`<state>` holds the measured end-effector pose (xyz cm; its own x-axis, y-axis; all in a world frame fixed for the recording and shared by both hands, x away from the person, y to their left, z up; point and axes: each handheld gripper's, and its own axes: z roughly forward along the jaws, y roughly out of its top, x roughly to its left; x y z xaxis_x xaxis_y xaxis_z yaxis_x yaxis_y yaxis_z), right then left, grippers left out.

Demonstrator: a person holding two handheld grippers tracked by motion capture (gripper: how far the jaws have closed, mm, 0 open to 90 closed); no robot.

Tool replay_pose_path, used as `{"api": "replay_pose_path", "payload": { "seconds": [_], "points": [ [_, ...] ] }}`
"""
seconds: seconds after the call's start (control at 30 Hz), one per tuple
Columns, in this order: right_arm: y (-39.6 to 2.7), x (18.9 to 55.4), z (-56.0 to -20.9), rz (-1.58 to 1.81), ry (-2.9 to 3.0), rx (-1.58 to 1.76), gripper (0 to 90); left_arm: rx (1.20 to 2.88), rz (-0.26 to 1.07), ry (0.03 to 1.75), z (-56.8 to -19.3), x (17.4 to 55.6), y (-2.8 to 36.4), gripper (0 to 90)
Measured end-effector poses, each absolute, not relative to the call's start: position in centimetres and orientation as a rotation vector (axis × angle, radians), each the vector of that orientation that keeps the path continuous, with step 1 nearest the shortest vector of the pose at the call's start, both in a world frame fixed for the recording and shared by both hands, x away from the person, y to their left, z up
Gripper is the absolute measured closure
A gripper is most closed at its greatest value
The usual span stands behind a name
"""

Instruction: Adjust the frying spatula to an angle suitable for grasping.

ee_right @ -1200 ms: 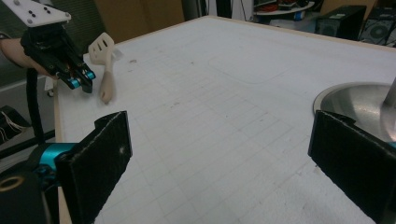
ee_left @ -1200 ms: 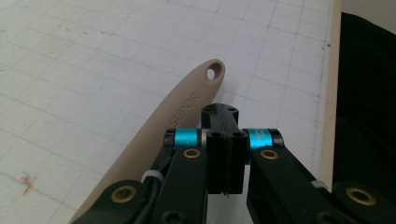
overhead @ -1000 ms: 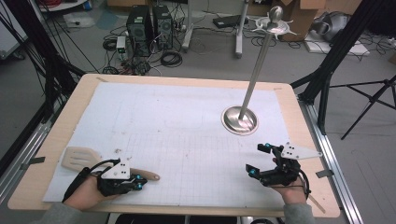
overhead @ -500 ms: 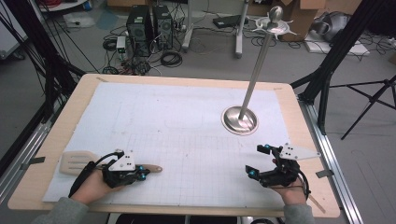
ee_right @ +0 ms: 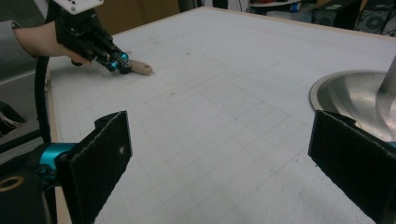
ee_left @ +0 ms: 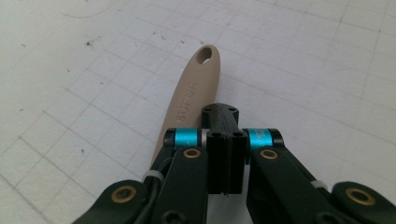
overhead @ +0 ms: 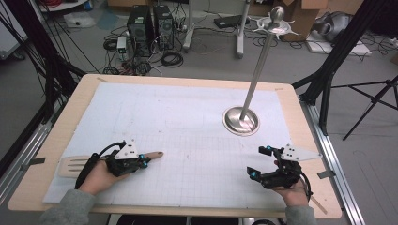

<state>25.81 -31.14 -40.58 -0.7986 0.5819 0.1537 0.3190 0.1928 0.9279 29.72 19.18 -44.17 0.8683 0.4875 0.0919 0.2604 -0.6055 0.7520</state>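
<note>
The left hand-held gripper [ee_left: 224, 140], pressed together, rides above the spatula [ee_left: 189, 98]; it may slide past without gripping. The right hand-held gripper [ee_right: 219, 154] rests spread.

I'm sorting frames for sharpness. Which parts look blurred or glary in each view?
High view: even light, mild softness, a bright sheen on the round steel stand base. Left gripper view: the shut left claw close up is slightly soft, while the beige slotted wooden spatula handle and its lettering stay readable. Right gripper view: the open right claw pads are blurred, the table's white gridded mat sharper.
</note>
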Motion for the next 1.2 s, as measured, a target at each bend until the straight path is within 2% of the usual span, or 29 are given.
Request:
{"api": "replay_pose_path", "payload": {
  "seconds": [0.27, 0.7, 0.97, 1.2],
  "points": [
    [-30.9, 25.9, -40.8, 1.626, 2.259, 0.86, 5.2, 2.207, 0.412, 0.618, -44.5, 31.3, 19.5, 89.7],
    [-30.8, 25.8, -40.8, 1.631, 2.259, 0.855, 5.2, 2.194, 0.537, 0.635, -44.7, 31.7, 19.4, 89.7],
    [-30.8, 25.9, -40.8, 1.632, 2.256, 0.849, 5.2, 2.174, 0.508, 0.705, -44.5, 31.8, 19.7, 89.5],
    [-31.2, 25.8, -40.7, 1.651, 2.238, 0.862, 5.2, 2.078, 0.5, 0.716, -41.5, 30.7, 23.5, 89.5]
  ]
}}
